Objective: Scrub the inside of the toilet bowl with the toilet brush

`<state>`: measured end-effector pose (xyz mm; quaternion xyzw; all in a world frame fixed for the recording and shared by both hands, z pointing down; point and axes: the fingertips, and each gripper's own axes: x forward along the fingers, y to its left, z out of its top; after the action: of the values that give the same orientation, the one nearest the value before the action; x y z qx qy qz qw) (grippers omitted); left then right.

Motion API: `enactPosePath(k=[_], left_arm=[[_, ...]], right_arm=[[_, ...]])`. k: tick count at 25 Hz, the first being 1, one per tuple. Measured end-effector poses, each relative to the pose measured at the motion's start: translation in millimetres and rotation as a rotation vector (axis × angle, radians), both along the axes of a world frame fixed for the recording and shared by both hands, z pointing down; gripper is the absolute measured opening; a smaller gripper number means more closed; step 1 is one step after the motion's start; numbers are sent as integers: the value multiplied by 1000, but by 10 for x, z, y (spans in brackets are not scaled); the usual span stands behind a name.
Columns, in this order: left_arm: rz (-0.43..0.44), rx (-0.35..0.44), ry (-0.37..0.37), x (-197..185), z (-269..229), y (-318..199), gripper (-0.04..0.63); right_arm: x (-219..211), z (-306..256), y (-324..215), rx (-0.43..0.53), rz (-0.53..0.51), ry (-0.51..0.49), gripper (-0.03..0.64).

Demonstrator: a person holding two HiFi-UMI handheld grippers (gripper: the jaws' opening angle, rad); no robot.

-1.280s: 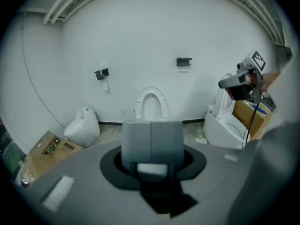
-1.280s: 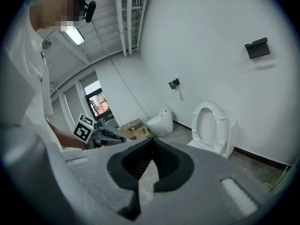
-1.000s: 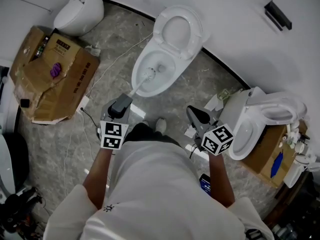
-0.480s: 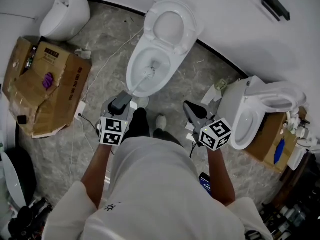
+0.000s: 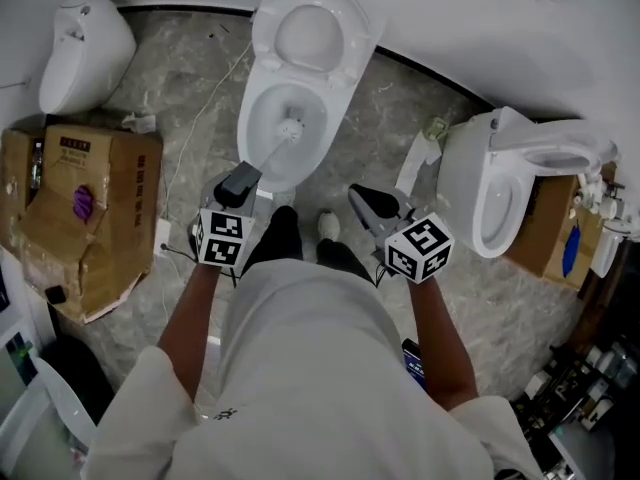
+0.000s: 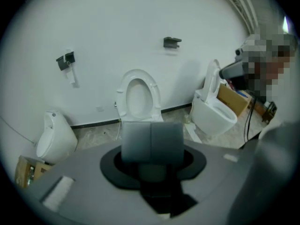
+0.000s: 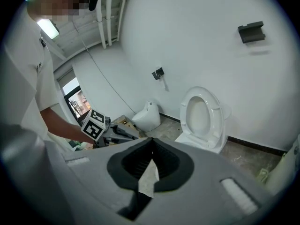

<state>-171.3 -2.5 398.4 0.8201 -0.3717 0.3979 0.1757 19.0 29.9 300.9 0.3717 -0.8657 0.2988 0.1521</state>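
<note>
A white toilet (image 5: 297,78) with its lid up stands straight ahead of me on the marble floor. The toilet brush (image 5: 290,128) has its white head down in the middle of the bowl. Its handle slants back to my left gripper (image 5: 243,180), which is shut on it. In the left gripper view the two grey pads (image 6: 136,142) stand pressed together in front of the toilet (image 6: 138,97), and the handle is hidden. My right gripper (image 5: 362,198) hovers right of the bowl, shut and holding nothing. The right gripper view shows the toilet (image 7: 202,116) ahead.
A second toilet (image 5: 500,198) stands to the right beside a cardboard box (image 5: 560,238). A white floor fixture (image 5: 85,38) and a torn cardboard box (image 5: 80,208) lie at the left. Cables (image 5: 200,118) run over the floor. My shoes (image 5: 327,225) are just behind the bowl.
The toilet has come to sit more squarely ahead of me. The brush head has shifted from the bowl's near left side toward its middle. Both grippers keep the same grip.
</note>
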Motion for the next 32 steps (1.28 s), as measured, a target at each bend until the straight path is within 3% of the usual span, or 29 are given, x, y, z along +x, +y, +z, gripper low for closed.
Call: enactPosePath(k=[11,21,32], left_arm=[[94,-113,-44,-3,734,-514,156],[158,-153,-84,12,1368,-827,156],[169,-173,-109,8,1918,-1039,156]], right_arm=[[-161,537,-343,-103,83,11,0],[-253,983,-475,-168,156,-18,0],[-147,1519,-471,-227,208,-5,0]])
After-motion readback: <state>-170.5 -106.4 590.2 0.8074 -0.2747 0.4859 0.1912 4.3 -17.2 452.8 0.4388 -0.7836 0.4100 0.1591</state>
